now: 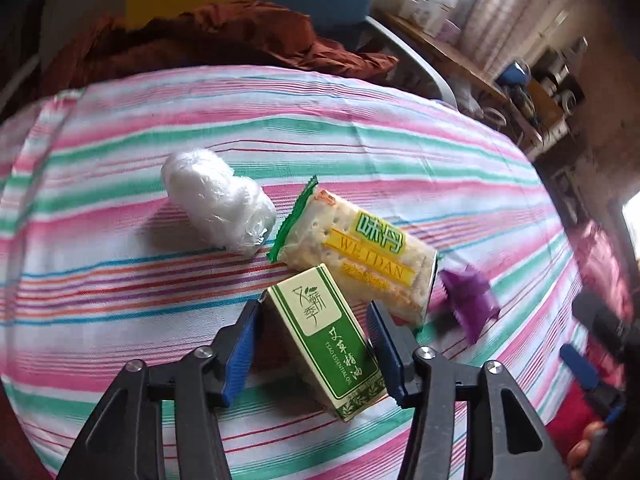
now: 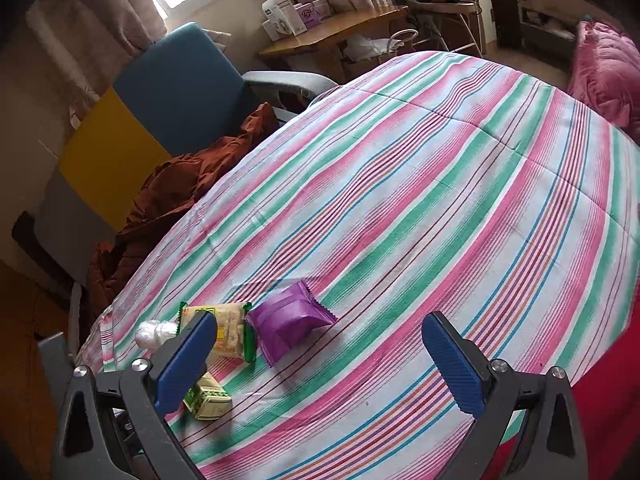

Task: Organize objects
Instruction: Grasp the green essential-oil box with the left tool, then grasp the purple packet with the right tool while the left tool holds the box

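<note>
A green and white essential-oil box point(image 1: 328, 340) lies tilted on the striped bedcover point(image 1: 120, 240). It sits between the pads of my left gripper point(image 1: 314, 306), which stand close on either side without pressing it. Just beyond it lie a cracker packet point(image 1: 360, 248), a white plastic-wrapped bundle point(image 1: 216, 204) to the left and a purple packet point(image 1: 468, 300) to the right. My right gripper point(image 2: 320, 320) hovers open and empty over the cover, near the purple packet point(image 2: 288, 324). Its left finger partly hides the cracker packet point(image 2: 228, 328) and the box point(image 2: 208, 400).
A rumpled brown cloth point(image 2: 180, 184) lies at the bed's far edge against a blue and yellow chair point(image 2: 160, 100). Behind stands a wooden desk point(image 2: 332, 28) with boxes. A pink quilt point(image 2: 604, 68) lies at the far right. A red cloth point(image 2: 600, 420) borders the near right side.
</note>
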